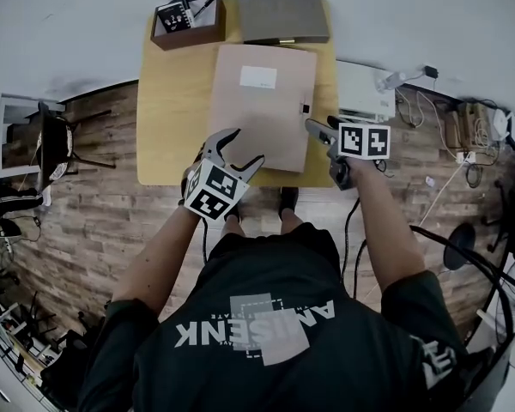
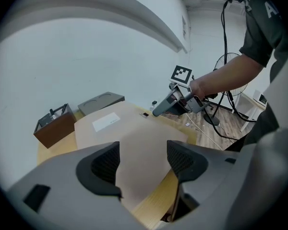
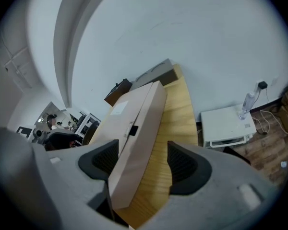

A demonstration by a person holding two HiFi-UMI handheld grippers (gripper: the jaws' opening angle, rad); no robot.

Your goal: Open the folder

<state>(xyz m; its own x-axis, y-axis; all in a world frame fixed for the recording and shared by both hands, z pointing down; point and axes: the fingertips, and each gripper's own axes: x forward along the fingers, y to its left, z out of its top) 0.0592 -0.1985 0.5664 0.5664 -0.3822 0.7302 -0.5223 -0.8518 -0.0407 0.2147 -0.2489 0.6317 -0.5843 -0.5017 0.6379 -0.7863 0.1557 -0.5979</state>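
A tan box folder (image 1: 262, 101) lies flat on the wooden table (image 1: 167, 118), with a white label (image 1: 257, 76) on its lid and a small dark clasp (image 1: 305, 108) on its right edge. My left gripper (image 1: 243, 148) hovers open over the folder's near left corner; in the left gripper view the folder's lid (image 2: 134, 128) shows beyond the gap of the left gripper (image 2: 143, 159). My right gripper (image 1: 313, 130) is open beside the folder's right edge, just short of the clasp. In the right gripper view the folder's side wall (image 3: 139, 123) runs past the right gripper (image 3: 143, 164), and no pad touches it.
A brown open box (image 1: 187, 22) with small items stands at the table's far left, and a grey flat case (image 1: 281, 15) lies behind the folder. A white low cabinet (image 1: 365, 93) stands right of the table. Cables lie on the wooden floor at right.
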